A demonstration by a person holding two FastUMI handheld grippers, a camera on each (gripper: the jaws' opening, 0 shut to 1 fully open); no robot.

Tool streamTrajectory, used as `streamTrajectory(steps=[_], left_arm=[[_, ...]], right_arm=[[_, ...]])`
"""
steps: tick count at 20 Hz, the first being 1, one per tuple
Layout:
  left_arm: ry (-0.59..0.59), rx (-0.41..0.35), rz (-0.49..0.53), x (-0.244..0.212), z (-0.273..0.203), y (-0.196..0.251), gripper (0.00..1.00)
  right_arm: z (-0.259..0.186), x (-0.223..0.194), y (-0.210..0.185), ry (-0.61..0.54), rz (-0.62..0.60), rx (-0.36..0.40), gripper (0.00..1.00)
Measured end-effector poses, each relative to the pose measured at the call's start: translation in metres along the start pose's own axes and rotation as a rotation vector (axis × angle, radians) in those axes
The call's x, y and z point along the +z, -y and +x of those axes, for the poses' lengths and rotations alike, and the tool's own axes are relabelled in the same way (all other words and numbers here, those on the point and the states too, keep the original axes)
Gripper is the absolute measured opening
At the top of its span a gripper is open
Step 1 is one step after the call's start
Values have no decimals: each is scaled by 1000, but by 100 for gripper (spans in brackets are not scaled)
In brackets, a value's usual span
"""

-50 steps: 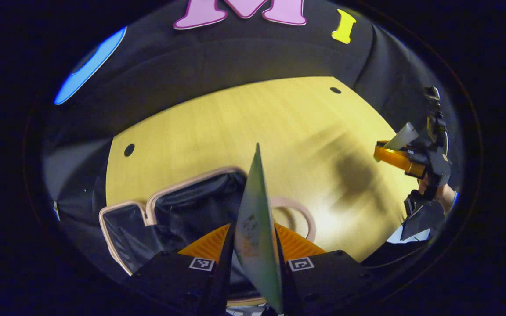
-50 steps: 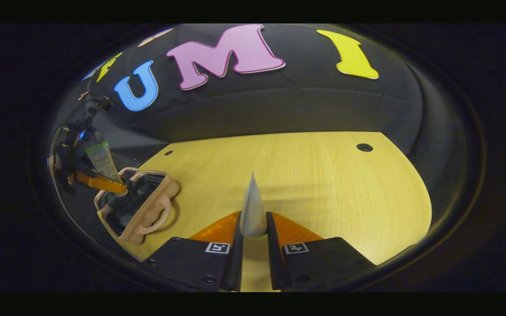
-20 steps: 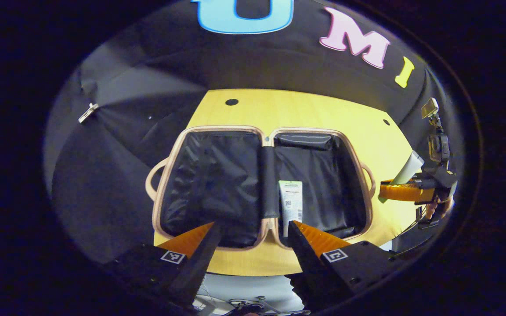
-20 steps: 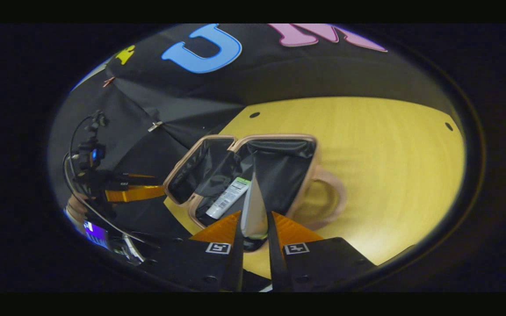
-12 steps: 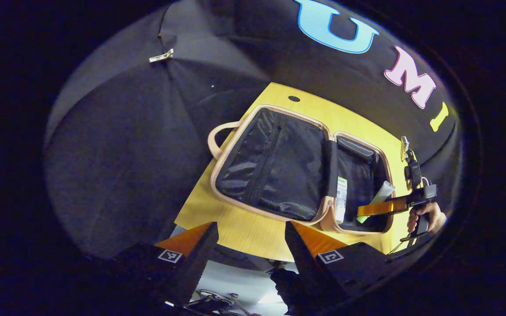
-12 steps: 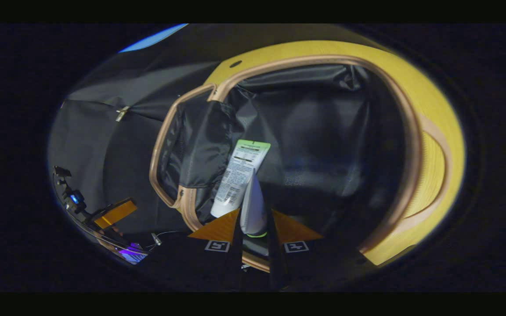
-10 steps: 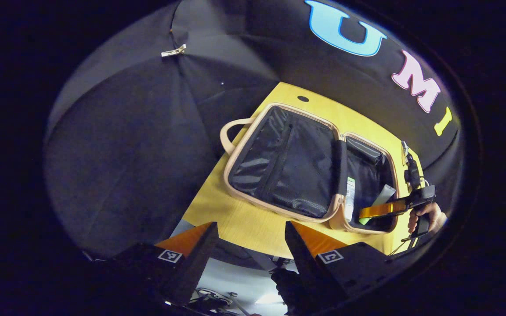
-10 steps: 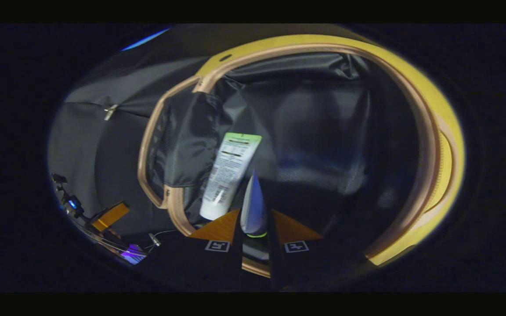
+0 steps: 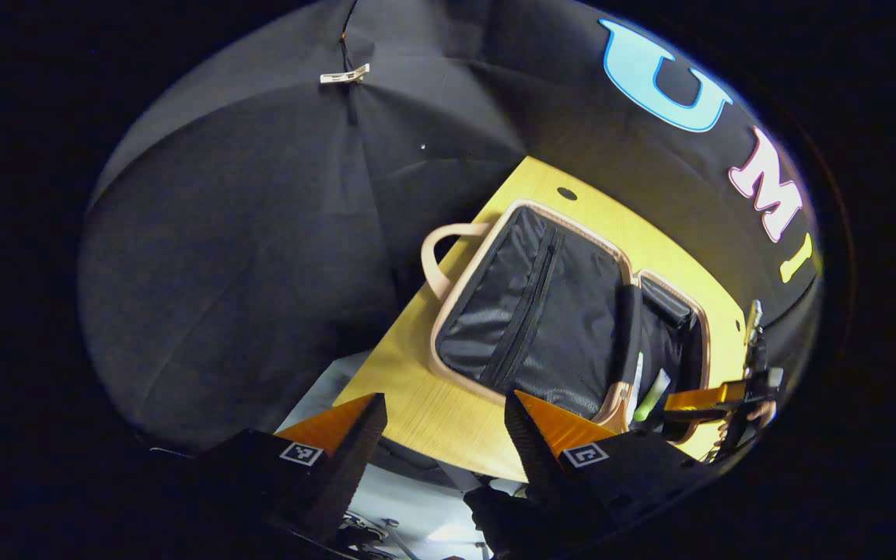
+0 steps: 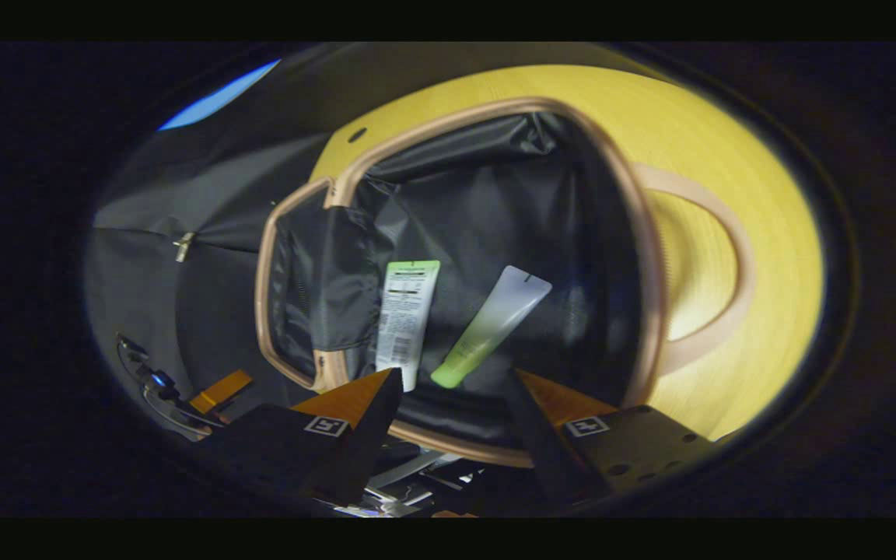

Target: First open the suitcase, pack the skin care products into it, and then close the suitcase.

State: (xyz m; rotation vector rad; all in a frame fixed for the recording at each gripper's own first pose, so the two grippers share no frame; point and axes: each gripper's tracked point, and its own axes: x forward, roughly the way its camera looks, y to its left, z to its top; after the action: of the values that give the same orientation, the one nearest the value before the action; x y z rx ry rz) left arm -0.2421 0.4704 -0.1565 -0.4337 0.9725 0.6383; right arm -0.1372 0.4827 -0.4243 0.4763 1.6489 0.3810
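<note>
In the right gripper view, the right gripper (image 10: 448, 397) hangs just above the near rim of the open suitcase (image 10: 654, 311), its jaws spread with nothing between them. Just beyond the fingertips two tubes lie side by side on the black lining of the right half. The white tube (image 10: 406, 320) lies with its long axis running away from the jaws, close to the middle divider. The green tube (image 10: 492, 325) rests to its right, cap end nearest the gripper, its flat end tilted off to the right. Past the far rim, the suitcase's handle (image 10: 716, 272) lies on the yellow surface (image 10: 767, 233).

The left gripper (image 9: 445, 420) is off the front left corner of the surface, jaws also spread and empty. From there the left half of the suitcase (image 9: 541, 311), a flat zipped panel, is the nearer part, with its own handle (image 9: 436, 257) sticking out toward the wall. Farther off, the right gripper (image 9: 716, 398) shows over the right half, where the tubes are slivers.

Both products look packed, so closing appears to be next. The halves lie flat on either side of the hinge, so one half must swing over the other; the left gripper is nearer the empty left half, and folding that one would leave the tubes undisturbed.

The right gripper view alone shows how the tubes lie; the left gripper view alone shows the whole layout and zipped panel.
</note>
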Motion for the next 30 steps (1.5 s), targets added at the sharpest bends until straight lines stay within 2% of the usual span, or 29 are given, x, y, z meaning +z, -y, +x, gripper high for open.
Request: streamTrajectory(steps=[1, 2, 3, 4, 5, 6, 10, 14, 19, 21, 23, 24, 26, 28, 30], left_arm=[[14, -2, 5, 10, 2, -1, 96], [25, 5, 17, 22, 6, -4, 96], [38, 18, 34, 35, 10, -9, 96], [51, 34, 56, 51, 15, -13, 96], [60, 44, 73, 69, 21, -17, 96], [60, 55, 87, 85, 30, -20, 96], [13, 109, 103, 126, 83, -30, 96], [-68, 164, 104, 125, 132, -44, 95], [-154, 188, 48, 108, 174, -58, 94], [-195, 171, -15, 95, 190, -55, 94], [-221, 96, -115, 85, 193, -44, 90], [-200, 57, -155, 86, 198, -36, 68], [-200, 72, -160, 86, 203, -33, 23], [-172, 65, -176, 92, 196, -29, 20], [-151, -4, -172, 95, 188, -20, 16]], right_arm=[[-16, -1, -4, 30, -26, 40, 98], [-31, 0, -7, 67, -57, 75, 98], [-47, 4, -6, 111, -92, 103, 78], [-65, 10, -3, 162, -131, 111, 78], [-80, 12, 5, 197, -167, 110, 88], [-95, 14, 12, 227, -183, 108, 88], [-129, 29, 42, 318, -94, 80, 88], [-153, 36, 70, 379, -12, 40, 88], [-159, 29, 89, 382, 27, -3, 88], [-159, 27, 86, 384, 46, 7, 88], [-156, 25, 83, 372, 43, 9, 88], [-155, 26, 79, 370, 37, 13, 88], [-154, 25, 71, 362, 16, 28, 88], [-152, 25, 64, 359, 1, 41, 88], [-154, 24, 58, 361, -1, 62, 88]])
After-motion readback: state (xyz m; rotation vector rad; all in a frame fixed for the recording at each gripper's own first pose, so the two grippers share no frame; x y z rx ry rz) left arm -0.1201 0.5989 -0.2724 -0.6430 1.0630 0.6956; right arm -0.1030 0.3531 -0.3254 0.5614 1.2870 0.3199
